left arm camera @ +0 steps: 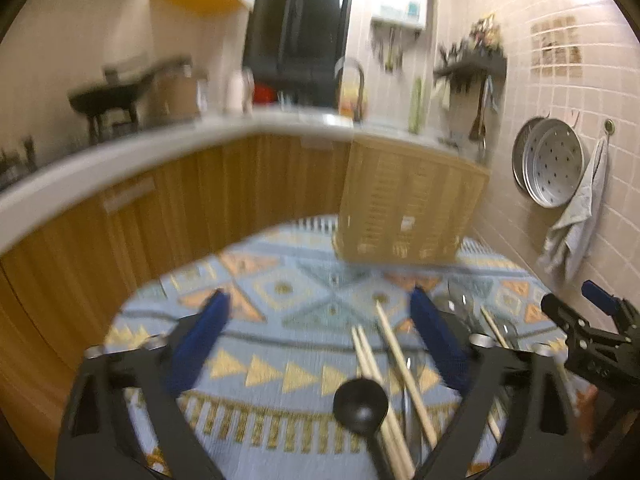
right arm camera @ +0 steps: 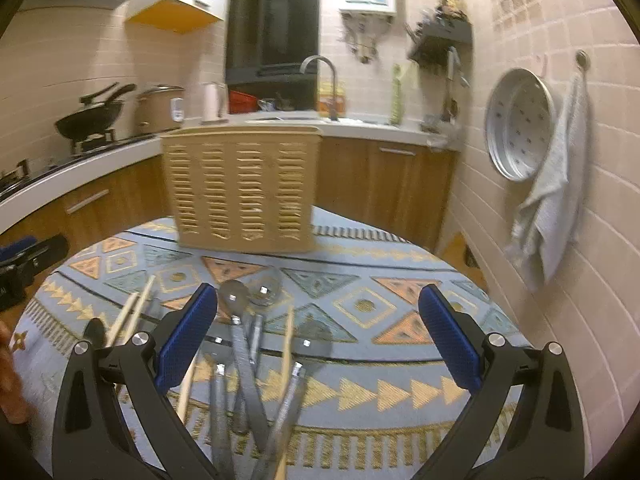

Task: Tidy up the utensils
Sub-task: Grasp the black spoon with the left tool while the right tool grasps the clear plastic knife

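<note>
1. Both grippers hang over a round counter covered with a blue patterned cloth, in a small tiled kitchen.
2. Left gripper: jaws wide apart, nothing between them. Its view is pretty blurry.
3. Right gripper: jaws also wide apart, not holding anything.
4. The utensils are lying loose in a messy pile on the cloth, right under and between the two grippers.
5. In that pile: a few metal spoons with grey handles crossing over each other, bowls pointing toward the basket.
6. Wooden chopsticks are mixed in too, some lying across the spoon handles, a pair off to the left side of the pile.
7. A black ladle sits in the pile on the left gripper's side, bowl up, touching the chopsticks.
8. A tan slotted basket stands upright at the far side of the counter, well apart from the pile. Can't see inside it from here.
9. On the wall to the right a perforated metal tray hangs beside a grey towel.
10. Farther back there's a sink with a faucet and a wok on the stove.
</note>
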The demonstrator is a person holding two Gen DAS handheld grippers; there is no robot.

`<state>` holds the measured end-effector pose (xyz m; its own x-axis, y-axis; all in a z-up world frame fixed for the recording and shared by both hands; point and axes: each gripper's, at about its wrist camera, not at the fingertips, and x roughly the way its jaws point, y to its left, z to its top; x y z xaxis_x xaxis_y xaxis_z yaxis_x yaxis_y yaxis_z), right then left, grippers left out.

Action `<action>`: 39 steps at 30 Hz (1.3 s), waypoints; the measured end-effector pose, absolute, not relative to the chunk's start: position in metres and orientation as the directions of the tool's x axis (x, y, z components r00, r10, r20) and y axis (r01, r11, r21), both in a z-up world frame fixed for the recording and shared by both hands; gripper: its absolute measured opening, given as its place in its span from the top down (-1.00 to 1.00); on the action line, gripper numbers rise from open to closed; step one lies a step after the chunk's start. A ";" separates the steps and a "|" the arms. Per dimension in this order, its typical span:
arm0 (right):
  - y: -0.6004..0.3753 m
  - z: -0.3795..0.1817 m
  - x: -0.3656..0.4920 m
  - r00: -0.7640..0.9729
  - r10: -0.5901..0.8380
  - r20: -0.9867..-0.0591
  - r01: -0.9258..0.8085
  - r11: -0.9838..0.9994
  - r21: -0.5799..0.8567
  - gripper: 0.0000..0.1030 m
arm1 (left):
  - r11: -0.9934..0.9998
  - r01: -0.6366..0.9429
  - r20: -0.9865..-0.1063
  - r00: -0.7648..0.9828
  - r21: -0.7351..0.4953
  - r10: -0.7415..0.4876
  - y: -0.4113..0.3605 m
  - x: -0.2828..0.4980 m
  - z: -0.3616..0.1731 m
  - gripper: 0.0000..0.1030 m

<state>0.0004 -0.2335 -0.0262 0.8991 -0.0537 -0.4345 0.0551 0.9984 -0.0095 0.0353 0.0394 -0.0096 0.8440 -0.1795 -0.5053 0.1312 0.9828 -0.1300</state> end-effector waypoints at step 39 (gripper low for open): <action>-0.238 -0.022 0.123 0.496 0.189 -0.847 -0.173 0.978 0.117 0.22 | 0.980 0.152 -0.815 0.546 -0.130 -0.193 0.058 0.081 -0.054 0.90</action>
<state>0.1230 -0.2384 -0.0222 0.4962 0.1893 -0.8473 -0.1734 0.9779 0.1169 0.0812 0.0583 -0.0540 0.5465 -0.1931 -0.8149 0.1521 0.9798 -0.1301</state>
